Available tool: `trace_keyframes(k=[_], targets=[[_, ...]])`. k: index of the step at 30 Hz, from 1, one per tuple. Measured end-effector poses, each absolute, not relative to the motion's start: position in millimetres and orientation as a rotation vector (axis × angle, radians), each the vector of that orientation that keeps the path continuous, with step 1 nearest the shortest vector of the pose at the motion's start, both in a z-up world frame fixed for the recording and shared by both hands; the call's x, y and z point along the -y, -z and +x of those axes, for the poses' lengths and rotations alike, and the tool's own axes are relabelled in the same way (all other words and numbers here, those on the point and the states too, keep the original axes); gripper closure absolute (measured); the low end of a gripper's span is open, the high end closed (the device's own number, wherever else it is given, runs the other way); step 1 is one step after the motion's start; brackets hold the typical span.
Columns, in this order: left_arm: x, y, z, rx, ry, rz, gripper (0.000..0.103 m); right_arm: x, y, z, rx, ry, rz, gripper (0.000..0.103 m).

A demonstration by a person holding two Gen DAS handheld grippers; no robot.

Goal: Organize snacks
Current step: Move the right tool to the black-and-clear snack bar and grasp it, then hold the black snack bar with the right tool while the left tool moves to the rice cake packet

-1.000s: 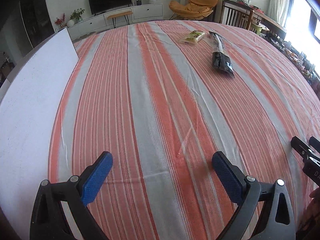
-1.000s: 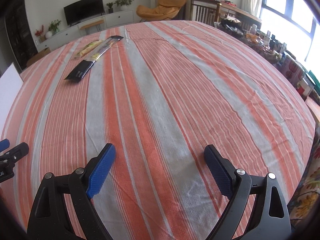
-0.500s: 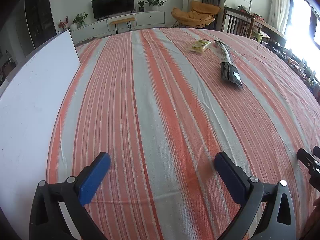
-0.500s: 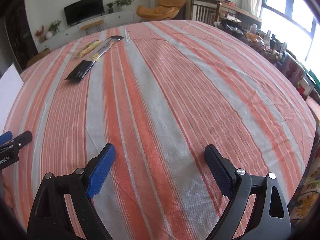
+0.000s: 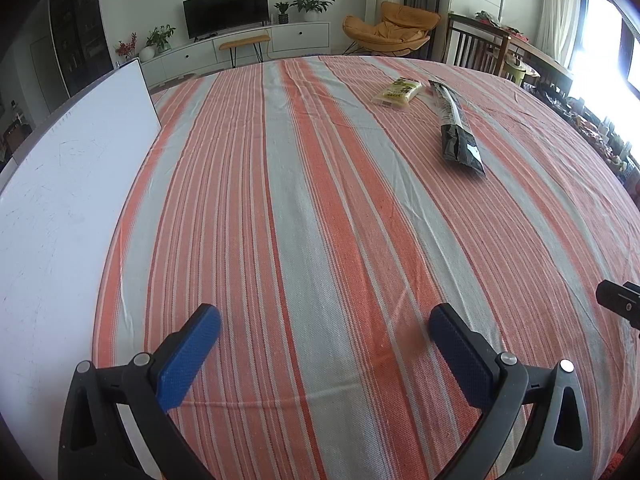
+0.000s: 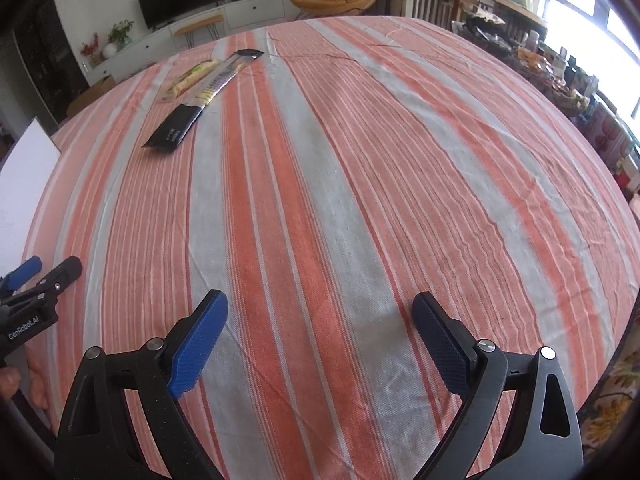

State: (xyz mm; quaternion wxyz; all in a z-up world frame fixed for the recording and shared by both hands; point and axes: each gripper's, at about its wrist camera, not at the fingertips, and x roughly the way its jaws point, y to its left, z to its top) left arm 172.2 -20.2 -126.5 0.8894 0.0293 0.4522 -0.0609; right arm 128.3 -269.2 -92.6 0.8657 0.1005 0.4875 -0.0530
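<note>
Only the left gripper (image 5: 324, 334) has tilted up slightly; both it and the right gripper (image 6: 320, 320) stay spread and empty, with the yellow packet (image 5: 397, 91) and long black packet (image 5: 458, 132) untouched at upper right.

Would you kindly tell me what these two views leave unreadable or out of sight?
- Yellow packet: print too small in the left view; partly hidden behind the black packet in the right view.
- White board: cut off by both frames' left edges.
- Black packet's label: unreadable in both.
</note>
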Motion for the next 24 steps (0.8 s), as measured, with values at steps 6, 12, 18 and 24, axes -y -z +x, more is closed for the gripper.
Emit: trace_keyframes(k=[6,12,18,24], targets=[[20.0,126.4,172.2,-0.939,0.127,0.061,0.000,262.0,82.0,219.9,-1.030,0.009,0.372,0.010],[19.9,126.4,172.1,-0.939,0.127,0.061,0.000,204.3,83.7,308.8,-1.020,-0.013,0.311,0.011],[20.5,125.6,171.2,-0.939,0.126,0.061,0.000,153.8,94.3,322.6,-1.022,0.027,0.022,0.053],[21.0,125.6,171.5,-0.940,0.126,0.061,0.000,183.8,93.7,277.1,-1.034,0.047,0.009,0.067]])
